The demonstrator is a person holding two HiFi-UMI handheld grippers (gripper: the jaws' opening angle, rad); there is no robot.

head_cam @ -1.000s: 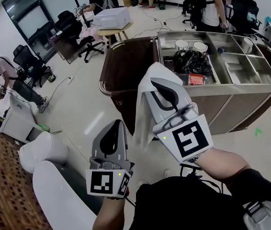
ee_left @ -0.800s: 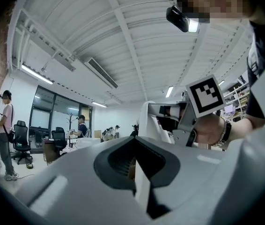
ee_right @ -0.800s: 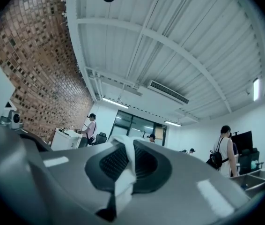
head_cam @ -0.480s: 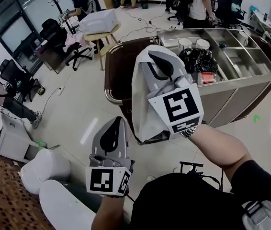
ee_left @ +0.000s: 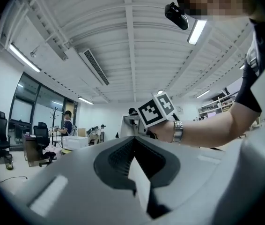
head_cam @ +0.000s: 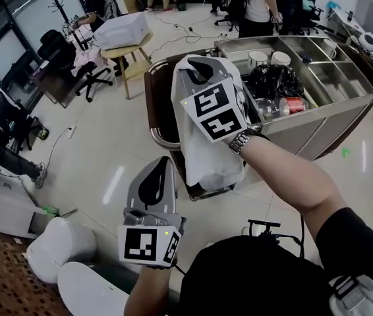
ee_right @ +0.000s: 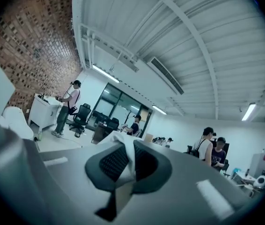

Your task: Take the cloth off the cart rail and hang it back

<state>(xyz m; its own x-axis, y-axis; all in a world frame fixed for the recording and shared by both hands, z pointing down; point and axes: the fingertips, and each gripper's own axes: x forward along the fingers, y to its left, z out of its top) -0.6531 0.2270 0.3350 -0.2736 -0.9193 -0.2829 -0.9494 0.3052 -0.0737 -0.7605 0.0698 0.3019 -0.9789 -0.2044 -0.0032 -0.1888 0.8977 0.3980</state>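
The left gripper (head_cam: 159, 172) is held low and points forward, its jaws closed with nothing between them. To its right, on a stretched arm, the right gripper (head_cam: 193, 63) pinches the white cloth (head_cam: 209, 160) in its jaws. The cloth hangs below them, in front of the cart rail (head_cam: 154, 134).

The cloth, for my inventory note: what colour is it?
Plain white cloth, best seen in the head view, hanging from the right tongs.

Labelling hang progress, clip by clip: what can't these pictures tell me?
- Head view: the cloth covers the near stretch of the rail, so whether they touch is hidden.
- Both gripper views: they look out above the cart, so it and the rail are out of frame.
- Head view: the small items in the cart are too small to name.
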